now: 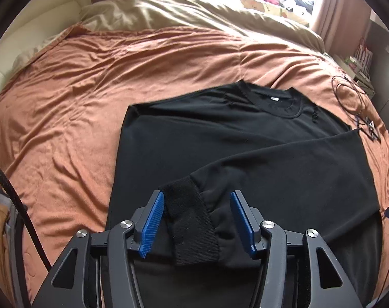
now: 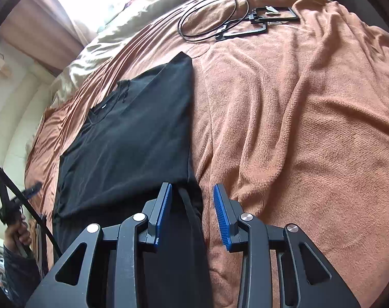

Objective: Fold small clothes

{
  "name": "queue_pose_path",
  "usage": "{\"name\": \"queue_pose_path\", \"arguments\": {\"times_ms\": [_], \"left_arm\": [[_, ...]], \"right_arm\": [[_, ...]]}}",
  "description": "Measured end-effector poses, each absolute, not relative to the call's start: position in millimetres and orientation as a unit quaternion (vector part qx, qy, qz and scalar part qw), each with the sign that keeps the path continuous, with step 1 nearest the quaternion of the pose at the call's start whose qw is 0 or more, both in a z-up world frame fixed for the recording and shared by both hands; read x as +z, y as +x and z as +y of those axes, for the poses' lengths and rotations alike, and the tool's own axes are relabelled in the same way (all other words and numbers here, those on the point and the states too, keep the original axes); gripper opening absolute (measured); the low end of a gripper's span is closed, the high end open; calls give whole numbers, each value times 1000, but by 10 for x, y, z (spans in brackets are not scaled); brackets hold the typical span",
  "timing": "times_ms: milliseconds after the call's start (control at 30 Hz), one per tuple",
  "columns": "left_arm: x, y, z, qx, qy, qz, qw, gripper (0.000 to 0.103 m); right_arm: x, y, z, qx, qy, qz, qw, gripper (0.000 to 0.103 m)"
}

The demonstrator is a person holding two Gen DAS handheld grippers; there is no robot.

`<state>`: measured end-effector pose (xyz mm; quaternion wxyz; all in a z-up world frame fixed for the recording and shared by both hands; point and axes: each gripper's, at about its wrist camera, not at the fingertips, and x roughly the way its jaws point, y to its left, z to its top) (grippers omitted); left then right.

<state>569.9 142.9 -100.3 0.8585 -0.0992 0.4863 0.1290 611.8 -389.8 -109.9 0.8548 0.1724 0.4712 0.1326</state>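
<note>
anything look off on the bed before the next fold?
Yes: a coiled black cable and some flat black frames lie on the orange blanket beyond the black sweatshirt, not touching it. They are not laundry. The sleeve cuff lies askew across the sweatshirt's body, between the left gripper's open jaws.

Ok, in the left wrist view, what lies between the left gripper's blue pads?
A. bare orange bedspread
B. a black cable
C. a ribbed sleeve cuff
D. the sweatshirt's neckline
C: the ribbed sleeve cuff of the black sweatshirt lies between the left gripper pads, which stand apart from it.
</note>
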Motion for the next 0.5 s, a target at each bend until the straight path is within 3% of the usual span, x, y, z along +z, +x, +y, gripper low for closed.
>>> {"name": "queue_pose_path", "arguments": {"times_ms": [500], "left_arm": [[-1786, 5790, 1686, 127, -143, 516, 835, 56]], "right_arm": [[-1211, 6245, -3708, 98, 176, 458, 866, 31]]}}
